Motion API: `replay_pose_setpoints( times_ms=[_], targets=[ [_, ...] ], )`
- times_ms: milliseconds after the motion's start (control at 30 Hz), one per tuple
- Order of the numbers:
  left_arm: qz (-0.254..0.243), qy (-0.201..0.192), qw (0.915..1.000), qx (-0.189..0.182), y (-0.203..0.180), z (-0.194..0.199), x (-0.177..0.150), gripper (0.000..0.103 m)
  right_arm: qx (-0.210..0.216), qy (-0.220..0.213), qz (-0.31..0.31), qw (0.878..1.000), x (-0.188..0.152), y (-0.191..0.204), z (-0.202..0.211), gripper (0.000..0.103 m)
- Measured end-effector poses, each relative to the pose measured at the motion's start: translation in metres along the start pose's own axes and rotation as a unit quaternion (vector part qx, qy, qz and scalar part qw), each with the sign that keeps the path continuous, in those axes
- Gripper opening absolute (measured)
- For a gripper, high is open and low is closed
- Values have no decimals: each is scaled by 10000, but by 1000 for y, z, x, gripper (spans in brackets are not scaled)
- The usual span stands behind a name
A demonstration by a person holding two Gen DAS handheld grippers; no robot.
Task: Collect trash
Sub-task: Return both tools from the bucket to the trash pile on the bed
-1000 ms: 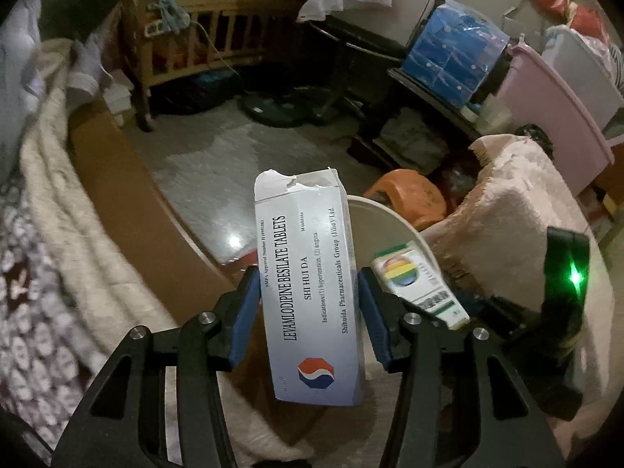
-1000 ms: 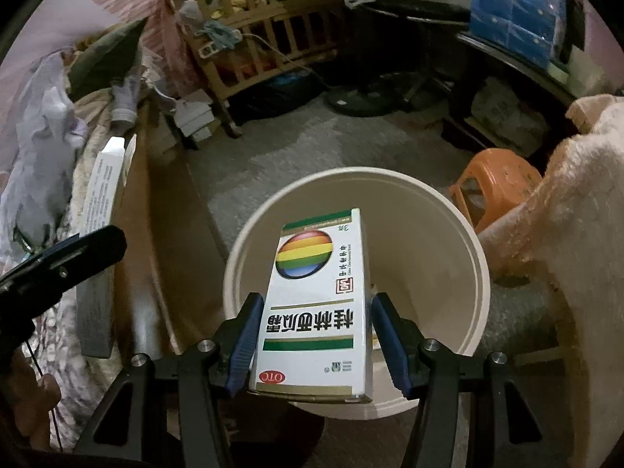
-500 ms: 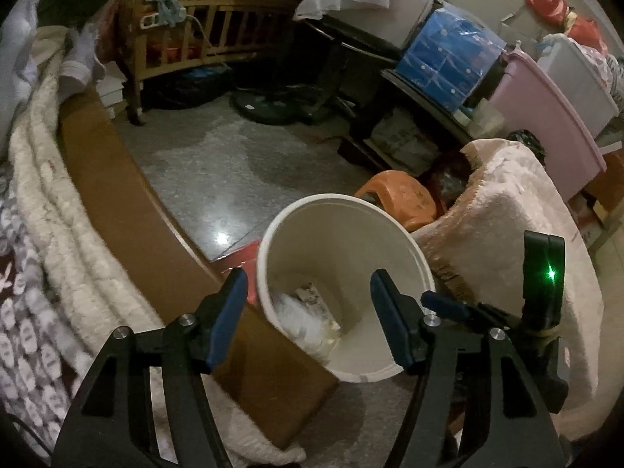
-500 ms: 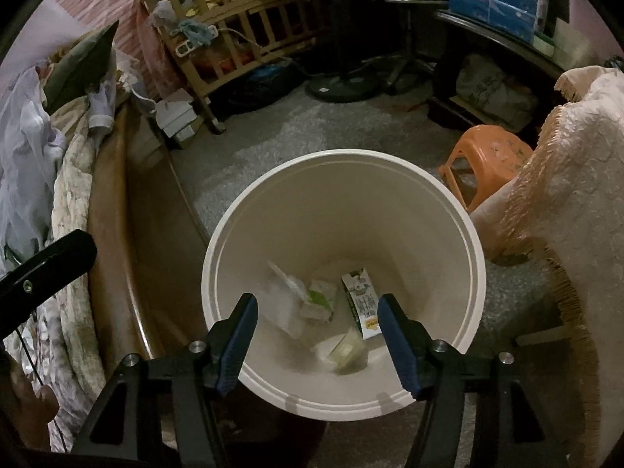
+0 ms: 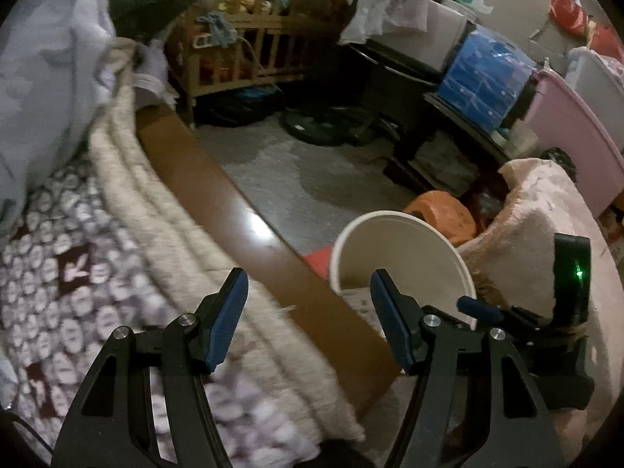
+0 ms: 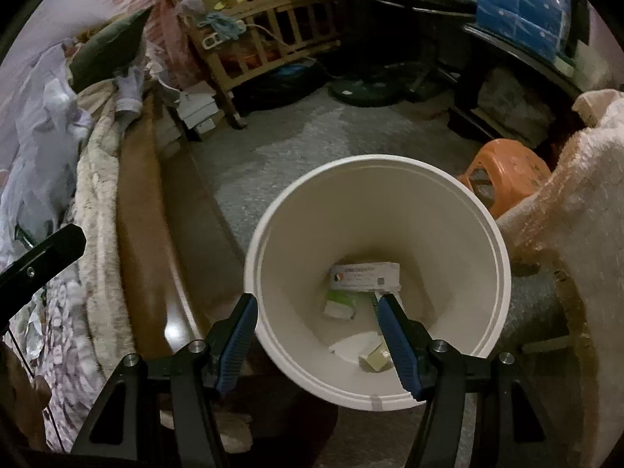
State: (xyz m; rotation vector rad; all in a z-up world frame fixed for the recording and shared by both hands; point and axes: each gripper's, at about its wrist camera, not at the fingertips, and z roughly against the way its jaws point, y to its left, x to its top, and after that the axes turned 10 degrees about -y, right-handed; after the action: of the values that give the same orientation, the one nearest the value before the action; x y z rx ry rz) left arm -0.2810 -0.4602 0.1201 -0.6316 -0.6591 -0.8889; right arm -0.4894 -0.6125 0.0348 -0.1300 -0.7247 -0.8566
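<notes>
A white bucket [image 6: 374,160] stands on the floor beside the bed. At its bottom lie the white tablet box [image 6: 364,277], a green-and-white box [image 6: 339,304] and other small cartons. My right gripper [image 6: 316,300] hangs open over the bucket's near rim with nothing between its fingers. My left gripper [image 5: 308,277] is open and empty too, over the bed's brown edge, with the bucket [image 5: 390,214] just to its right. A blue fingertip [image 5: 477,308] of the right gripper shows at the lower right of the left wrist view.
A patterned blanket [image 5: 58,273] and cream cover lie on the bed at left, bordered by a brown wooden frame [image 5: 218,202]. An orange stool [image 6: 503,175] and a towel-draped seat [image 5: 546,234] flank the bucket. A wooden crib [image 5: 253,50], blue drawers [image 5: 487,78] and a pink bin [image 5: 565,136] stand behind.
Both grippers opened and let go of their boxes, which now lie in the bucket. The left gripper then swung left from over the bucket toward the bed.
</notes>
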Motion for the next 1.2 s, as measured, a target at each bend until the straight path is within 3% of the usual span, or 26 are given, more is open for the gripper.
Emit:
replay_pose_setpoints(
  times_ms=[267,667,1200],
  targets=[
    [-53,-191,9984,521,30,26,-6,64,184,-178,290,9993,3,41,14,62],
    [259,-427,9922,1146,89,69,-13,64,682,-376,781,9939,4,118,31,65],
    [903,-463,9710,2164,209,144,-50,64,1492,-203,1836,9714,-24,259,20,66]
  ],
)
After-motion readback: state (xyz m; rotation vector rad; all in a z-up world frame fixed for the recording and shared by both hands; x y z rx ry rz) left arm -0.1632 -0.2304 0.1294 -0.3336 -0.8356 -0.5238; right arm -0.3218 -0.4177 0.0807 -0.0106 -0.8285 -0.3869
